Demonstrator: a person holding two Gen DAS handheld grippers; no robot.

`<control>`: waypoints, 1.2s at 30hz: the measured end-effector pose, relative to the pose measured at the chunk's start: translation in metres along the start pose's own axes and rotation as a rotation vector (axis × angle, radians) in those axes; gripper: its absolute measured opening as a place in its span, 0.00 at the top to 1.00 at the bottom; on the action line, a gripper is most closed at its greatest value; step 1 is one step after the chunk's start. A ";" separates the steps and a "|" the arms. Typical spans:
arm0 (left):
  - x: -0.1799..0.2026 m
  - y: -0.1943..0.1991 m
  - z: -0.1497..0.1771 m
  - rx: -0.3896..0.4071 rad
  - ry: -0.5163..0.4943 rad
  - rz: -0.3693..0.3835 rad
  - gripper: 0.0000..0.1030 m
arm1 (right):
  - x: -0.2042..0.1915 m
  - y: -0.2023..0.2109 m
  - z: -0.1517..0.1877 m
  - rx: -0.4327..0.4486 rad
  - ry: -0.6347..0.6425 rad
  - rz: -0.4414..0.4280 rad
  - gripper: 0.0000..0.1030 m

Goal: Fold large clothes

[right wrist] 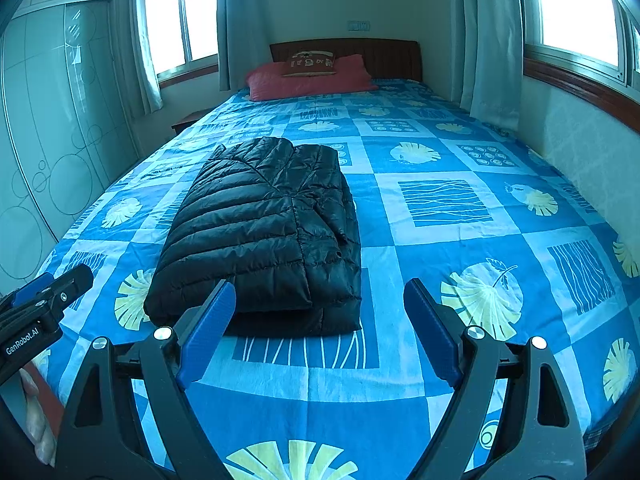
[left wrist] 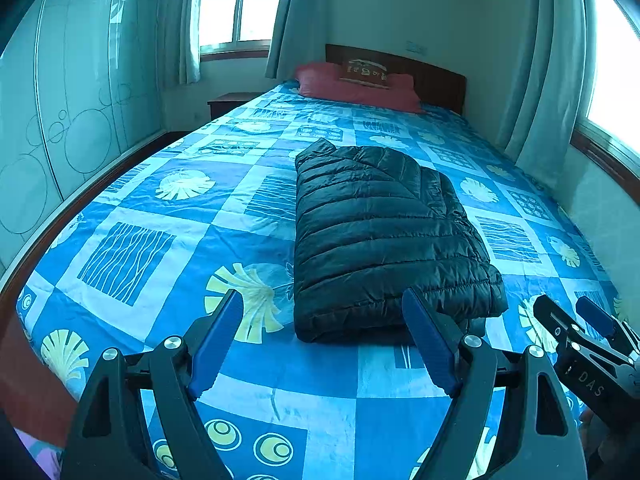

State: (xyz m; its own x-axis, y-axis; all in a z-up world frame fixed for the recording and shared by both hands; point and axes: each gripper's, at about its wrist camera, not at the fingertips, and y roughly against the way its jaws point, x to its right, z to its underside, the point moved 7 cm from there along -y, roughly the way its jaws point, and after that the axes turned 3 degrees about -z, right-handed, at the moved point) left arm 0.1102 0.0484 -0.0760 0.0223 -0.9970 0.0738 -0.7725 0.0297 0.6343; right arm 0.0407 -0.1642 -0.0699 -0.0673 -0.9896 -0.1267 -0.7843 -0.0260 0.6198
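A black quilted puffer jacket lies folded into a thick rectangle on the blue patterned bedspread; it also shows in the right wrist view. My left gripper is open and empty, held just short of the jacket's near edge. My right gripper is open and empty, near the jacket's near right corner. The right gripper also shows at the right edge of the left wrist view, and the left gripper at the left edge of the right wrist view.
A red pillow with a small cushion lies against the wooden headboard. A wardrobe stands left of the bed, with a nightstand beyond. Curtained windows line the far and right walls.
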 end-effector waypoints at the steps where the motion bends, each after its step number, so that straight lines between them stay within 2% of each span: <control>1: 0.000 0.000 0.000 0.001 0.001 0.000 0.22 | 0.000 0.000 0.000 0.001 0.000 -0.001 0.17; 18: 0.007 0.000 -0.009 0.026 -0.055 0.000 0.22 | -0.001 -0.002 0.002 -0.002 -0.001 0.001 0.17; 28: 0.012 0.003 -0.012 0.051 -0.077 0.028 0.22 | 0.001 -0.004 0.004 -0.006 -0.001 0.000 0.17; 29: 0.012 0.003 -0.012 0.053 -0.082 0.027 0.16 | 0.001 -0.005 0.005 -0.007 -0.001 0.000 0.17; 34: 0.015 0.002 -0.013 0.067 -0.108 0.004 0.15 | 0.003 -0.009 0.008 -0.015 -0.003 -0.002 0.17; 36: 0.011 0.001 -0.011 0.065 -0.094 -0.041 0.14 | 0.004 -0.011 0.008 -0.017 -0.002 -0.002 0.17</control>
State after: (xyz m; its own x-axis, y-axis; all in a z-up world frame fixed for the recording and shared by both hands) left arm 0.1164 0.0378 -0.0664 -0.0027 -0.9997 -0.0253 -0.8117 -0.0126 0.5839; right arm 0.0440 -0.1668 -0.0836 -0.0671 -0.9894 -0.1289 -0.7735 -0.0300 0.6330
